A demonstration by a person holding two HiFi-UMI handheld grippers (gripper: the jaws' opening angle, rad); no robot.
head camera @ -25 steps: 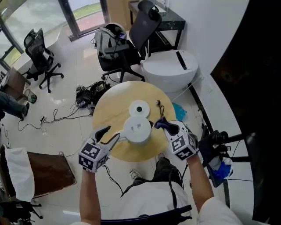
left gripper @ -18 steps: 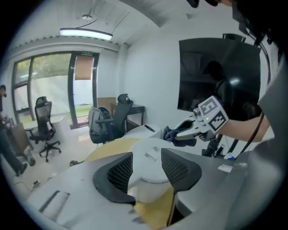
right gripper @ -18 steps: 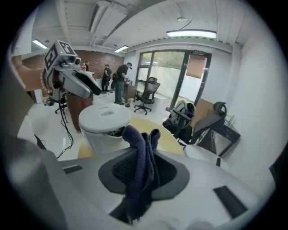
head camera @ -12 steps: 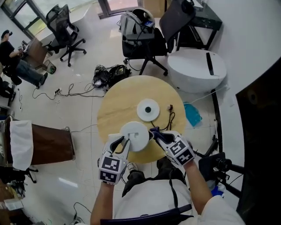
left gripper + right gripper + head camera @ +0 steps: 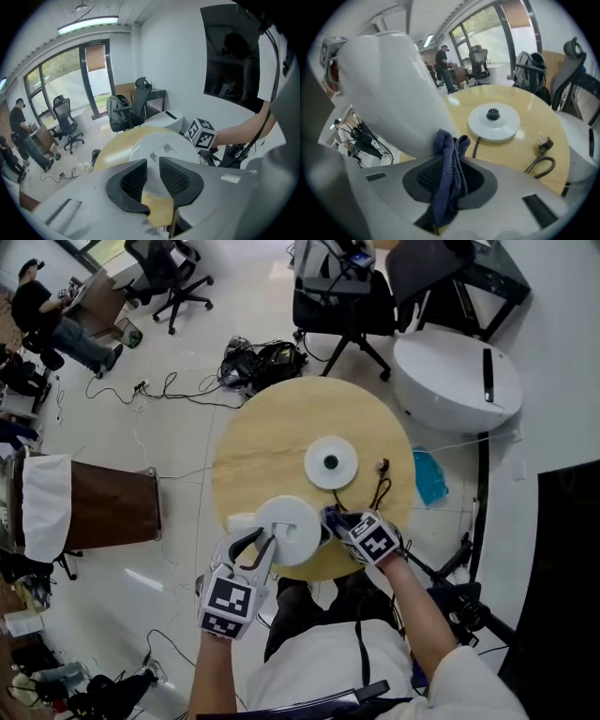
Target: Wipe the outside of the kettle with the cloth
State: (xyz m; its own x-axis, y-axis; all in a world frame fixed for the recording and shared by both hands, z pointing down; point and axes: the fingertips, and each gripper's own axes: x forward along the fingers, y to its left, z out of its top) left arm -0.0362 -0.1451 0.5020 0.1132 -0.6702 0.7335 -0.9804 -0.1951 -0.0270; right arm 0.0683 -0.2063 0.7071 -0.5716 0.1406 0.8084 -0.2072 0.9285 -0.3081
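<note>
On table point(image 5: 267, 442) near edge: kettle point(image 5: 291, 529) upright betw. both claws; right gripper point(image 5: 329, 517), nearer, pinching cloth point(image 5: 448, 176), cloth tip at kettle's right wall; left gripper point(image 5: 258, 546) slightly spread, empty, just beside left wall.

Heads up: from above, my right gripper point(image 5: 331, 517) covers nearly all of the cloth point(image 5: 449, 176). In the right gripper view the kettle point(image 5: 389, 89) has its bottom hidden behind my jaws. My left gripper point(image 5: 149, 174) blocks the kettle's lower side too.
</note>
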